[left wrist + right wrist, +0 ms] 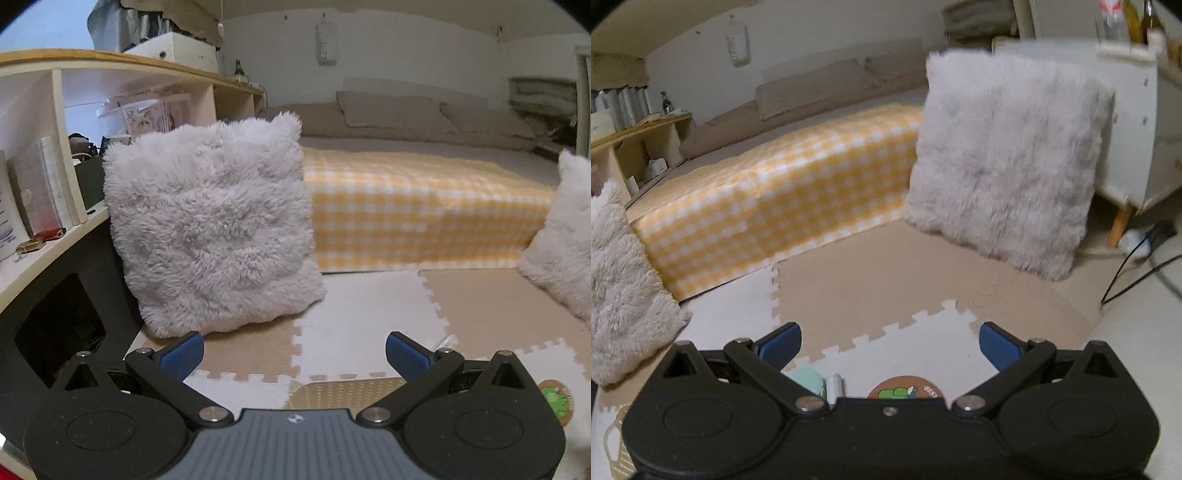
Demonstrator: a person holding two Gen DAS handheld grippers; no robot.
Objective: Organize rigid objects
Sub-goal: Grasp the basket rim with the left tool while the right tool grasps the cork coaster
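Observation:
My left gripper (294, 354) is open above the foam floor mat (362, 325), with nothing between its blue pads. Just below it lies a yellow woven item (347, 393), partly hidden by the gripper body. A round brown coaster with a green picture (557, 400) lies at the lower right. My right gripper (889, 347) is also open and holds nothing. Under it I see the same round coaster (905, 389), a pale mint object (807, 380) and a small white piece (834, 387), all half hidden by the gripper.
A fluffy white cushion (214, 229) leans against a wooden shelf unit (55, 122) holding books. A second fluffy cushion (1004, 158) leans by a white cabinet (1137, 125). A low mattress with a yellow checked cover (417, 206) lies behind. Black cables (1130, 266) run on the floor.

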